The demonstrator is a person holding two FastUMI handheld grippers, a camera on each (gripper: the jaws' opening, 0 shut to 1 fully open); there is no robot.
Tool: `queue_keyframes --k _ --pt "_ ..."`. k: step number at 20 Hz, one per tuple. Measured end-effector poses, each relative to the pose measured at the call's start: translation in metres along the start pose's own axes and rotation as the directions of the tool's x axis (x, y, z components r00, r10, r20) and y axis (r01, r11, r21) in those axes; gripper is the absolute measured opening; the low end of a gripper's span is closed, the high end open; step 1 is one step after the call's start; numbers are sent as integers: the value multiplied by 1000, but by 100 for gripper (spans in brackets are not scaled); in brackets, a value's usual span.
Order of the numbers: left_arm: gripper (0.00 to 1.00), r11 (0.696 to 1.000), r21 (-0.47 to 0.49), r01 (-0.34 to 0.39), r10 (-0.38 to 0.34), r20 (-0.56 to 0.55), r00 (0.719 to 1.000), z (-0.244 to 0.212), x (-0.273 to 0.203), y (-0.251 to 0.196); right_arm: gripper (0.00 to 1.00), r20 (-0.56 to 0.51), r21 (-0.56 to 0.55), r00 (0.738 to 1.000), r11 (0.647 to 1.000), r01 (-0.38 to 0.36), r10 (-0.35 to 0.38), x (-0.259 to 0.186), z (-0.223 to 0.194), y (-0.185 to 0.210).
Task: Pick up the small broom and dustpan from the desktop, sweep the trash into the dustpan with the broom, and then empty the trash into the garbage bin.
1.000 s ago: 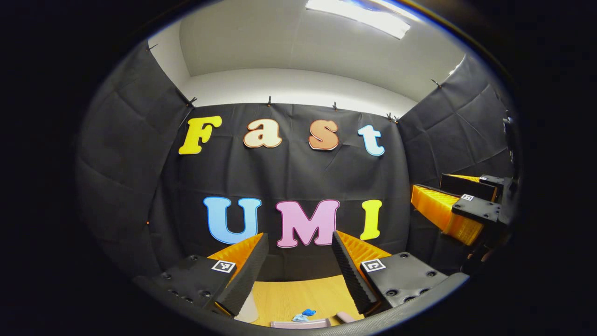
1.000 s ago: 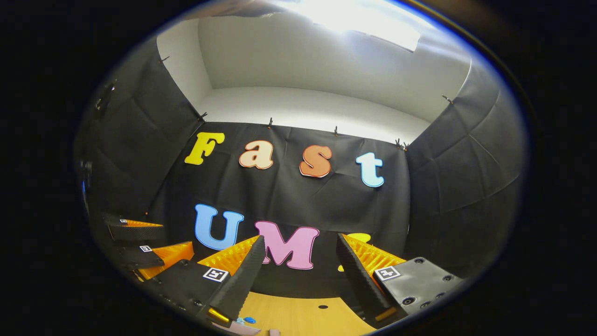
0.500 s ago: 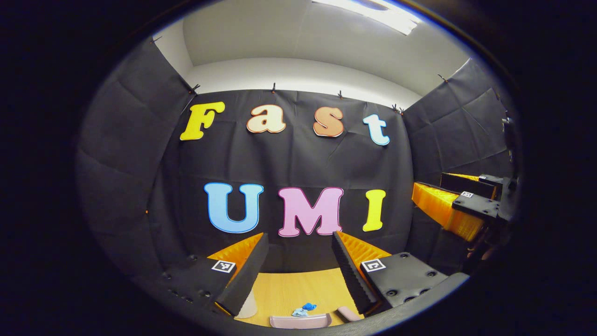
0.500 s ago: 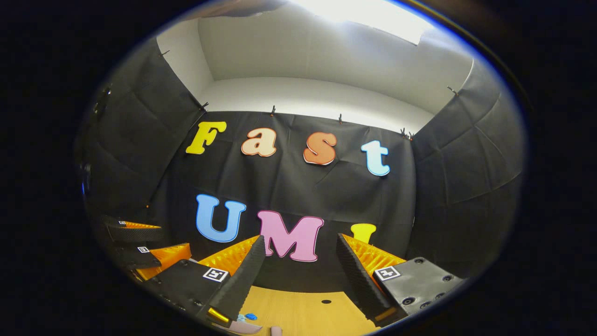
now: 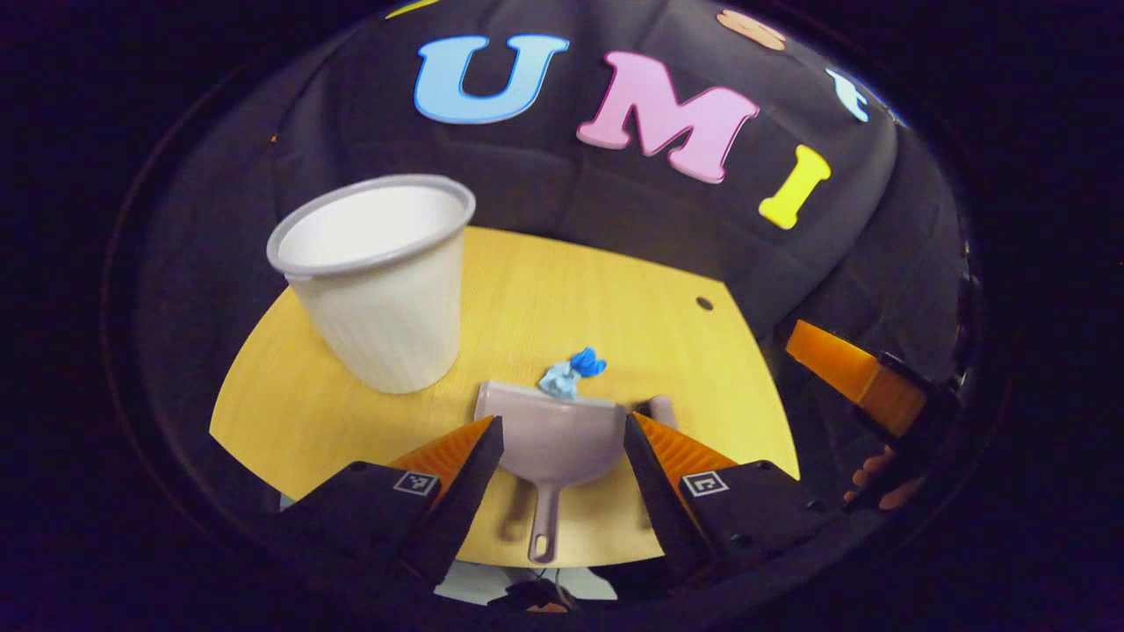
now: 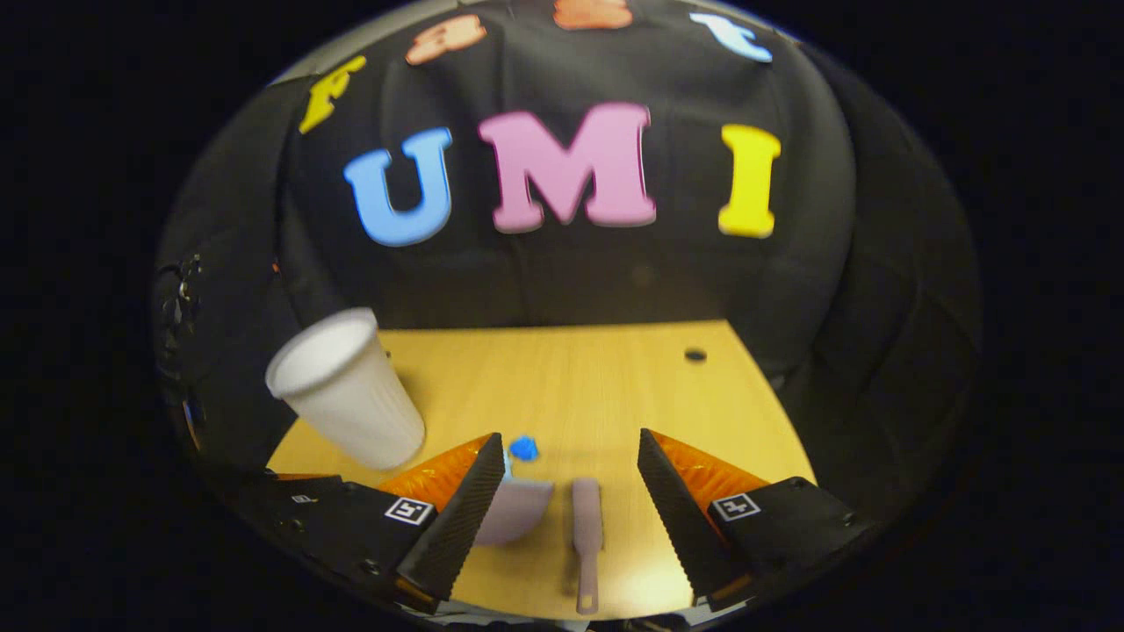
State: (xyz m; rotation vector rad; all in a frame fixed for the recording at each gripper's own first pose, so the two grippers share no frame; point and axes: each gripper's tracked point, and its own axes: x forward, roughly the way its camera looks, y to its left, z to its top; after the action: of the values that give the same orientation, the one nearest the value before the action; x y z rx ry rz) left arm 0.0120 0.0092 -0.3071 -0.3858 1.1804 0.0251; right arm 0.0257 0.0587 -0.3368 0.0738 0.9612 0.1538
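Left gripper view puts the mauve plastic dustpan point(image 5: 551, 436) at lower centre, flat on the yellow wooden desk point(image 5: 290, 404), its thin handle running toward you and its open lip turned away. That layout suits you: the handle is the end your left tool point(image 5: 562, 470) can reach first, and the crumpled blue scraps of trash point(image 5: 571, 373) sit touching the lip, so a short sweep should carry them in. The white ribbed plastic garbage bin point(image 5: 378, 276) stands upright at centre left, near the pan, probably so the tipping move stays short. Your left tool is released, its orange-and-black fingers spread wide to either side of the pan and gripping nothing, pitched down at the desk from above. At the right edge of this view you can see your other tool point(image 5: 856, 373) and part of the hand point(image 5: 878, 478) holding it.

Right gripper view shows the small mauve plastic broom point(image 6: 586, 527) at lower centre, lying on the desk with its handle toward you, just beside the dustpan and parallel to it. Your right tool point(image 6: 566, 518) is also released, fingers wide and framing the broom without touching it, tilted down the same way. Neither item is lifted yet; I judge both grasps are next.
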Motion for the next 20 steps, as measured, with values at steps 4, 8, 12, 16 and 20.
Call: queue_keyframes --k 4,8,12,16,20 --pt "83 996 -75 -57 24 -383 924 -23 33 2 99 -443 -39 896 999 -11 -8 55 -107 -26" --pt "84 995 24 -92 92 -511 855 17 43 8 100 -637 -28 771 1000 -3 -16 61 -136 -37" --pt "84 993 71 -93 116 -550 827 38 53 -11 100 -674 -45 739 999 -16 -19 78 -142 -29" --pt "84 992 68 -103 123 -591 797 32 53 -5 87 -708 -89 702 996 13 -73 75 -157 -45" --pt "81 984 134 -117 175 -597 783 33 60 -4 84 -727 -75 682 996 43 -84 74 -157 -44"
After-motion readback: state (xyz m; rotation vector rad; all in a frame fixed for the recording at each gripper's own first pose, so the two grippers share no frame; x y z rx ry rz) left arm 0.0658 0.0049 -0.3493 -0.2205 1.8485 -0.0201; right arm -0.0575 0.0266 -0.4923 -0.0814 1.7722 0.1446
